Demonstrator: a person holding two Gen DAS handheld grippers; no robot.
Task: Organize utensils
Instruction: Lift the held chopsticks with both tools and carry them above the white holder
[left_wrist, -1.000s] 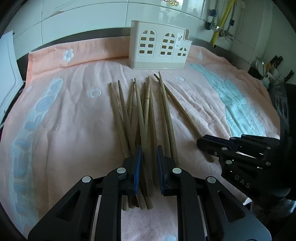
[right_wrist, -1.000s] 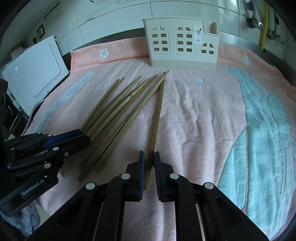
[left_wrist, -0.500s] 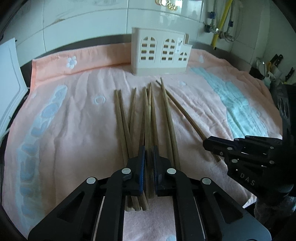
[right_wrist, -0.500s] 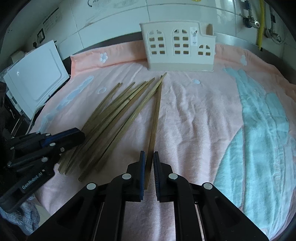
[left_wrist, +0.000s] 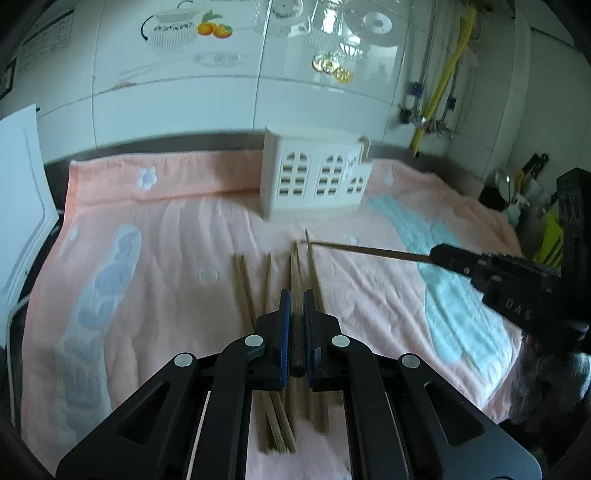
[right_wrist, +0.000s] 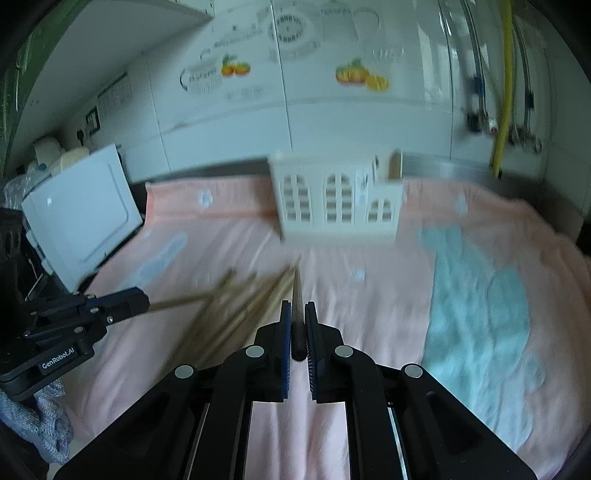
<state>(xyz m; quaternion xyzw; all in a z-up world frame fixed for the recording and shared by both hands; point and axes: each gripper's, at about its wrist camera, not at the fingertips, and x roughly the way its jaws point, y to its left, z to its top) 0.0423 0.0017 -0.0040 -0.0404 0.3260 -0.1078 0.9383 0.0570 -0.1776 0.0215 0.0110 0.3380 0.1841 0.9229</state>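
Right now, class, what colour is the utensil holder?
Cream-white utensil holder, clearest in the left wrist view.

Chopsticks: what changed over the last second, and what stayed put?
Both tongs closed, each on one chopstick, and lifted: the left tongs raised theirs, the right tongs theirs, clear of the towel. The other chopsticks and the white holder stayed put.

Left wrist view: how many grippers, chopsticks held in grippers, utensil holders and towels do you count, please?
Grippers: 2 (left gripper, right gripper)
Held chopsticks: 2 (left chopstick, right chopstick)
Utensil holder: 1
Towel: 1
Total: 6
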